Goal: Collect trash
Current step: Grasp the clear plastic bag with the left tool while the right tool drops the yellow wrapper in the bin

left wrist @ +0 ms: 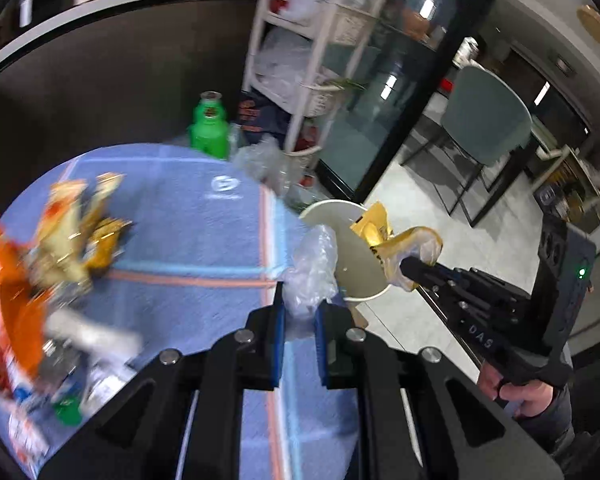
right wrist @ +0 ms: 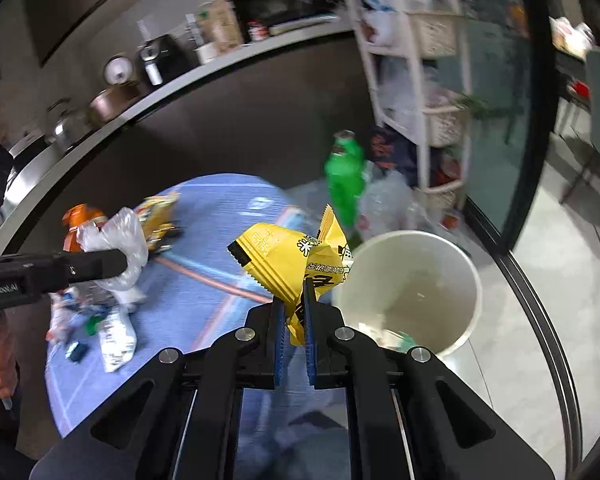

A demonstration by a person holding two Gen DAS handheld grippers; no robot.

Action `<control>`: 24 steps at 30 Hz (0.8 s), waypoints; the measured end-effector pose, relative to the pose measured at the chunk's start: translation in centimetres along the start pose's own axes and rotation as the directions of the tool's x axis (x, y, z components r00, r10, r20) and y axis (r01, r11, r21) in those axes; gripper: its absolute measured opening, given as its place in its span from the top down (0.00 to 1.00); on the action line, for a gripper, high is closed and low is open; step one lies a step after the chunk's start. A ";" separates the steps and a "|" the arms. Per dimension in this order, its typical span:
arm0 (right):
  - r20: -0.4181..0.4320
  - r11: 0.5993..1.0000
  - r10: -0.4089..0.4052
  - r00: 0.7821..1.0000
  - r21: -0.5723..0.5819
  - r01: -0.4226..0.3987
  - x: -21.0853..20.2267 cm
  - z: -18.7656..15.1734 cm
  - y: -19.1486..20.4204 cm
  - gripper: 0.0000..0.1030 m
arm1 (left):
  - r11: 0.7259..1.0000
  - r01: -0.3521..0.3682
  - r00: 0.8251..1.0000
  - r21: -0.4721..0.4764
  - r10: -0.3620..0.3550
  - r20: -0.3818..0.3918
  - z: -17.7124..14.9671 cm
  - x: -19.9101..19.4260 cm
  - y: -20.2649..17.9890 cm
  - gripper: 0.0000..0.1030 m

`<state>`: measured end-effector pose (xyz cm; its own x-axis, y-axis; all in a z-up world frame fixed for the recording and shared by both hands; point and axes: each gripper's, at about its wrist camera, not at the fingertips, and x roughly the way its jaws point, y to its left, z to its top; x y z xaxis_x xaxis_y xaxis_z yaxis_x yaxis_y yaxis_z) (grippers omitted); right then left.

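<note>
Both wrist views close, facing blue table (left wrist: 204, 240), white bin (right wrist: 452, 264)

The left gripper (left wrist: 300, 312) pinches a crumpled clear plastic bag (left wrist: 312, 268) between its blue pads (left wrist: 279, 344) at the near right edge of the blue cloth (left wrist: 188, 232). Just right of it stands a white bin (left wrist: 340, 216), off the cloth's edge. The right gripper (left wrist: 410, 268) reaches in from the right, closed on a yellow wrapper (left wrist: 384, 236) held over the bin's rim. A blurred heap of wrappers (left wrist: 68, 232) lies at the left. A green bottle (left wrist: 209, 128) stands at the far edge.
</note>
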<state>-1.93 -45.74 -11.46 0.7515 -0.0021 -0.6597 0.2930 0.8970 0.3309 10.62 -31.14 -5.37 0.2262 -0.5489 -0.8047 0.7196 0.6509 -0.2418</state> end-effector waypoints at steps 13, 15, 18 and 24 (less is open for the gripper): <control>-0.094 0.989 -0.020 0.995 0.144 0.034 6.1 -1.9 -9.6 0.92 | 0.994 0.076 0.987 0.082 -0.063 -0.149 4.7 13.2 -6.3 0.87; -0.104 0.989 -0.012 0.994 0.146 0.027 7.2 -2.1 -10.3 0.92 | 0.993 0.070 0.985 0.094 -0.054 -0.166 5.1 15.2 -6.8 0.87; -0.132 0.989 -0.005 0.991 0.145 0.024 8.8 -2.3 -11.3 0.92 | 0.994 0.042 0.982 0.104 -0.022 -0.188 5.5 17.6 -7.3 0.86; -0.129 0.991 -0.010 0.992 0.133 0.027 10.0 -2.7 -12.1 0.59 | 0.993 -0.024 0.981 0.113 0.045 -0.189 5.6 20.1 -7.1 0.53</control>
<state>0.48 -55.44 -23.86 0.6662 0.0463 -0.7443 0.3888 0.8301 0.3996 13.78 -49.76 -16.82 0.1304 -0.4097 -0.9028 0.7834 0.6007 -0.1594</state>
